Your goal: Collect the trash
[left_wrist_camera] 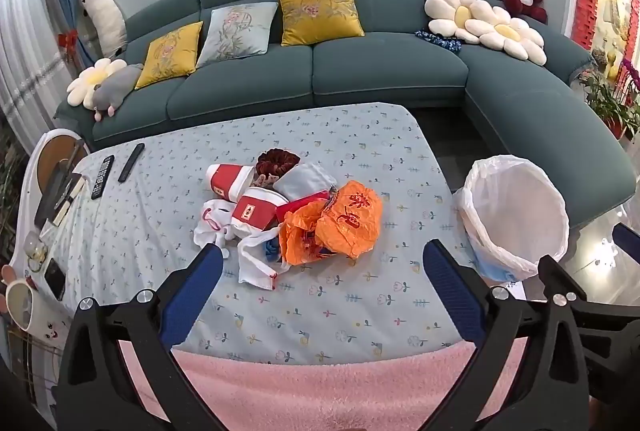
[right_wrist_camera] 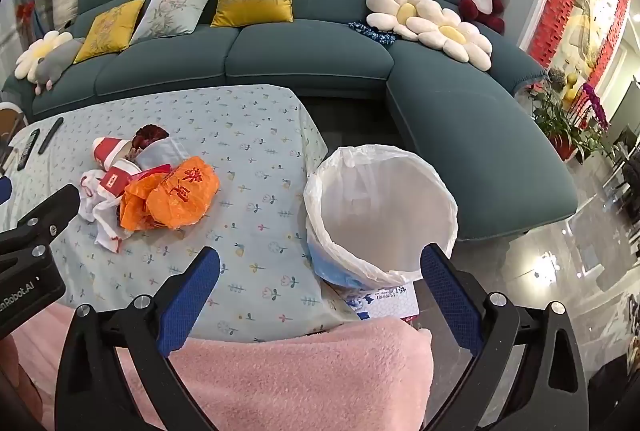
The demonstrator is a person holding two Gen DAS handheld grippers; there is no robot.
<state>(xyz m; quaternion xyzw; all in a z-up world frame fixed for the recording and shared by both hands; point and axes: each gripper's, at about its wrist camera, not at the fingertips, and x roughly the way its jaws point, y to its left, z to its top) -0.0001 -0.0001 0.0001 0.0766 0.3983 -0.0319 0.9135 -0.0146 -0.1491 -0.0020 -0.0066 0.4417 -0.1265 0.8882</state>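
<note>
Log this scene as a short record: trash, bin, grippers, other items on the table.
trash: heap near the table's middle, with an orange plastic bag, red-and-white paper cups and white bags
bin: white-lined bin beside the table's right edge, nothing visible in it
left gripper: open, holds nothing, short of the heap
right gripper: open, holds nothing, near the bin
other items: two remotes at the far left

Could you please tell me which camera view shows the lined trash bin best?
The right wrist view: the lined trash bin sits central, its empty white liner fully visible. The left wrist view shows it near the right edge, partly behind gripper parts.
</note>
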